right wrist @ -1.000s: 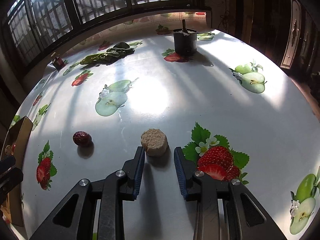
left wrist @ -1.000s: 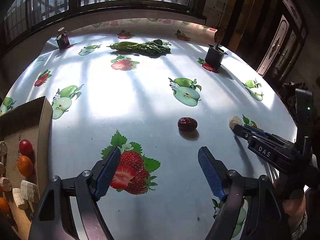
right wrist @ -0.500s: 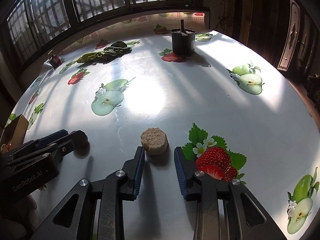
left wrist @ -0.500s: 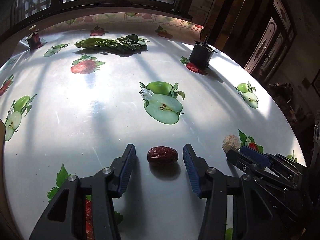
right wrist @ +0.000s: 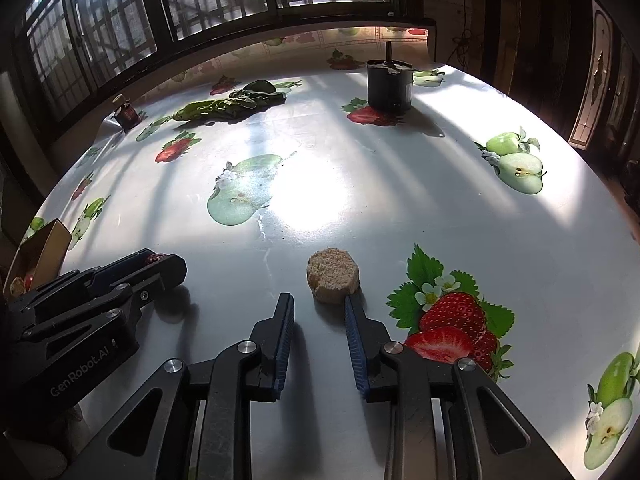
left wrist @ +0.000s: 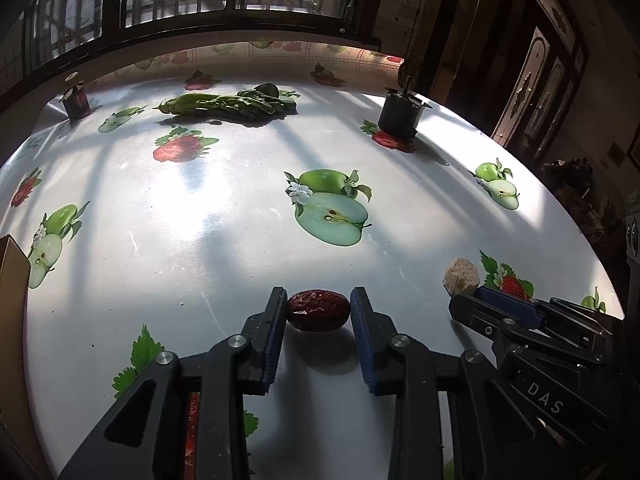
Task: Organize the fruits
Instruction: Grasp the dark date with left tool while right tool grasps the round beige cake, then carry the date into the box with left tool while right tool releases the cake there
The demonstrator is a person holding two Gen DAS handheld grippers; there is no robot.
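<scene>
From my right wrist view, my left gripper is hiding nearly all of the date. The box left of the date is running off the frame edge, its contents too small to tell. My right gripper is covering the biscuit's base.

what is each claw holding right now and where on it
The left claw has closed onto the red date at its two ends. The right claw holds nothing; the tan round piece lies just ahead.
</scene>
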